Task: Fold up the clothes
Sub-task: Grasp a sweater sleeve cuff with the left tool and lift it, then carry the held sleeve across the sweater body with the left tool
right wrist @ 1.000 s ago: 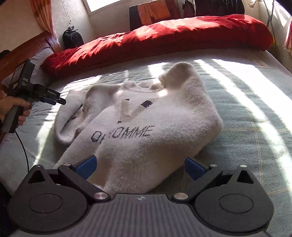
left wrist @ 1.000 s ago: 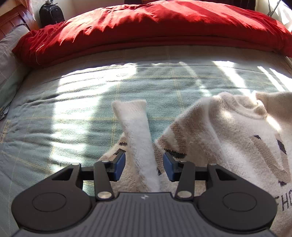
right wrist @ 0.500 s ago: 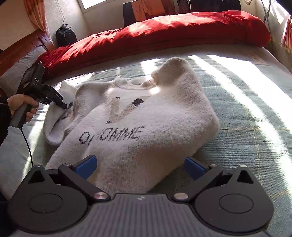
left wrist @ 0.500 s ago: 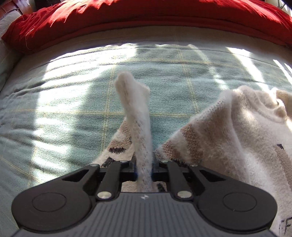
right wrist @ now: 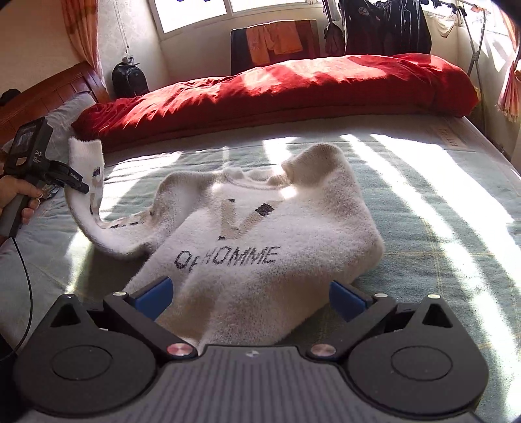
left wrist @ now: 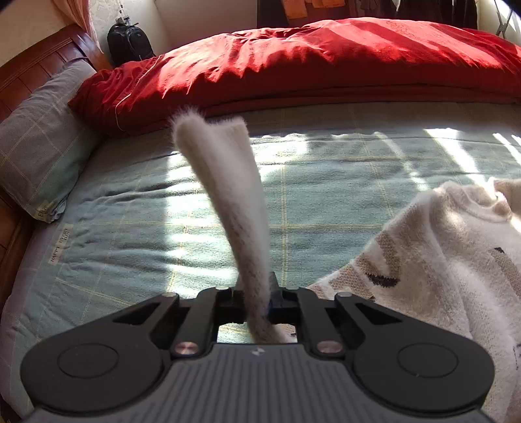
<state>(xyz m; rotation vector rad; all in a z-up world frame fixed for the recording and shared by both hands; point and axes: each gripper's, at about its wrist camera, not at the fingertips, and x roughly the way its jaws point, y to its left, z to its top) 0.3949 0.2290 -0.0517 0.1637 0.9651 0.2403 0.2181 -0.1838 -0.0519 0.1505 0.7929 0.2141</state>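
Note:
A fluffy white sweater with dark lettering lies crumpled on the green checked bedsheet. My left gripper is shut on the sweater's sleeve, which rises above the bed with its cuff hanging free. In the right wrist view the same sleeve is lifted at the far left by the left gripper, held in a person's hand. My right gripper stands open at the sweater's near hem, one blue pad on each side of the fabric. The sweater's body lies to the right in the left wrist view.
A red duvet runs across the far side of the bed. A grey pillow and wooden headboard are at the left. A black bag sits behind. Clothes hang on a rack by the window. Bare sheet stretches on the right.
My left gripper closed on the sleeve and lifted it up off the bed. The right gripper stayed open at the hem, shifting only slightly.

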